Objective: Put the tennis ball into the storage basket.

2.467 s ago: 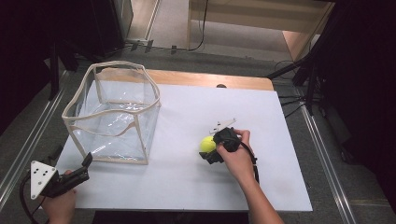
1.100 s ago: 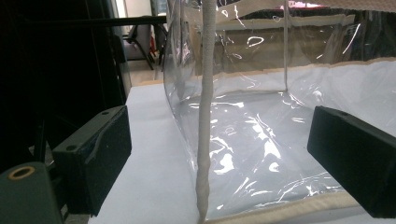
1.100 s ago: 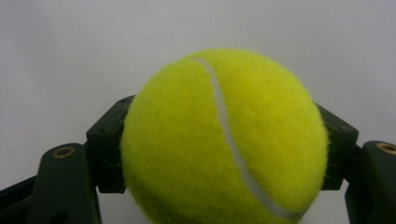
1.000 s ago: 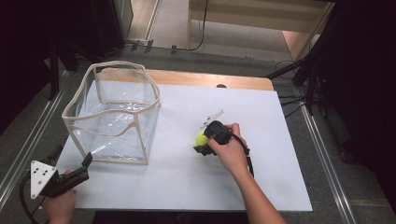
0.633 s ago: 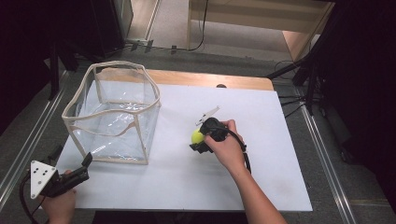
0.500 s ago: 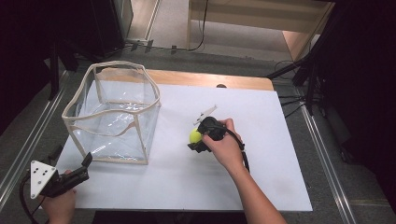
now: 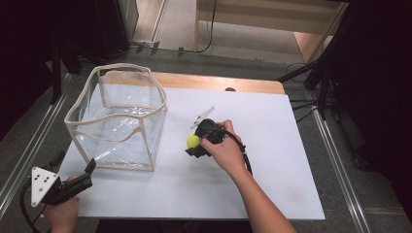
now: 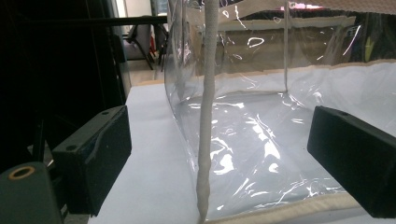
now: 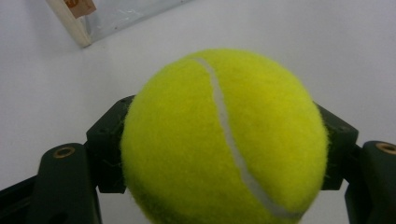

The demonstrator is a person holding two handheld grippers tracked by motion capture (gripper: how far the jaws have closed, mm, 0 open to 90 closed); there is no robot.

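Note:
A yellow tennis ball (image 7: 193, 141) is clamped between the black jaws of my right gripper (image 7: 193, 143), a little above the white table (image 7: 272, 160) and just right of the clear bag. In the right gripper view the tennis ball (image 9: 224, 140) sits squeezed by the right gripper (image 9: 224, 149) on both sides. The clear plastic bag (image 7: 119, 116) with cream trim stands open at the table's left. My left gripper (image 7: 75, 170) rests at the front left corner, open, pointing at the bag's near corner seam (image 8: 205, 140); nothing lies between the left gripper (image 8: 219, 154) jaws.
A wooden strip (image 7: 218, 82) runs along the table's far edge. Metal rails (image 7: 29, 145) flank the table on the left and right (image 7: 340, 165). Dark stands and cables (image 7: 311, 73) sit behind at the right.
My right gripper has carried the tennis ball leftward toward the clear bag and slightly upward. The left gripper has stayed put.

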